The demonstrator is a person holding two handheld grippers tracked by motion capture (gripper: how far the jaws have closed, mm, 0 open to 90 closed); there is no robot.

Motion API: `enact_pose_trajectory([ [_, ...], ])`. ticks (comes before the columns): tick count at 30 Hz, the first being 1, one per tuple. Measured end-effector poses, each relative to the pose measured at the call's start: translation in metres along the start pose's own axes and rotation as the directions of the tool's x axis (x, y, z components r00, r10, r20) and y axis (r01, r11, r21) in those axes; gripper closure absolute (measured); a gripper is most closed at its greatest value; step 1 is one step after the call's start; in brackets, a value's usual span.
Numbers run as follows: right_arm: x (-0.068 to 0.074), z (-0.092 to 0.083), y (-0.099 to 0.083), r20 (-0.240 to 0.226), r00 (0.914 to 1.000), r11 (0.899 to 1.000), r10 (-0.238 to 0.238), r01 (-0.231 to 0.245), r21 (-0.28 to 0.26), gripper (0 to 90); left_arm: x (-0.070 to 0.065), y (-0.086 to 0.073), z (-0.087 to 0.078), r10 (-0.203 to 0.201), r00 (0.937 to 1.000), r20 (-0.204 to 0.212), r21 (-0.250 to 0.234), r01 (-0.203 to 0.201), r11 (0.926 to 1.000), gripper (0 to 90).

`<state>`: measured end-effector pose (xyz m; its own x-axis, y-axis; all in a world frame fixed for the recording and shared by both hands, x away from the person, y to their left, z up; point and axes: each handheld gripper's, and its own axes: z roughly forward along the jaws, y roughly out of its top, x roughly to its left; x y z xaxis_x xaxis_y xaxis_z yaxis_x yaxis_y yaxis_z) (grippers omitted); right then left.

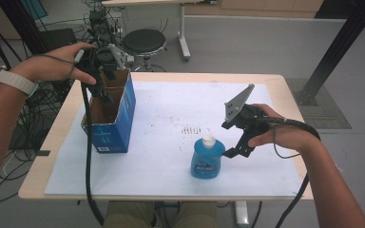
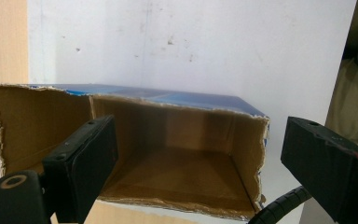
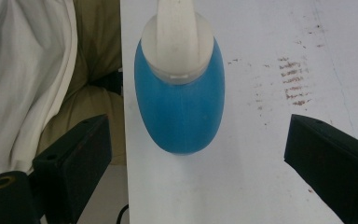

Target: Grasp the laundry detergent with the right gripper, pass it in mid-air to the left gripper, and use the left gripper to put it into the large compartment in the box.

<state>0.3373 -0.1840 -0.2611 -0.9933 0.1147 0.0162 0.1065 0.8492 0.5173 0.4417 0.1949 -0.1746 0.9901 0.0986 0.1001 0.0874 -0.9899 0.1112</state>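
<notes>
Upright blue bottle (image 1: 207, 159) with white cap, near front edge; open, seemingly empty cardboard box (image 1: 110, 115) far left.

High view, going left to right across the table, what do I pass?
Left tool over the open cardboard box → blue bottle → right tool, open beside the bottle.

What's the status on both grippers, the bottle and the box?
Left gripper open over empty cardboard box. Right gripper open beside upright blue bottle, not touching. Nothing between bottle and box.
</notes>
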Motion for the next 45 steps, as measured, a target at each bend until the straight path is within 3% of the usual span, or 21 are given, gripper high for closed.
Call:
enact_pose_trajectory([
  [23,0.005,0.014,-0.015,0.011,0.9999,0.999,0.004,-0.004,-0.052,7.3,-0.001,0.002,0.003,0.003,1.0000,0.001,-0.004,-0.003,1.0000,11.3],
  [45,0.004,0.032,-0.027,-0.011,0.9998,0.996,0.018,-0.019,-0.089,7.3,-0.001,0.003,0.006,-0.002,1.0000,0.005,-0.003,0.002,1.0000,11.3],
])
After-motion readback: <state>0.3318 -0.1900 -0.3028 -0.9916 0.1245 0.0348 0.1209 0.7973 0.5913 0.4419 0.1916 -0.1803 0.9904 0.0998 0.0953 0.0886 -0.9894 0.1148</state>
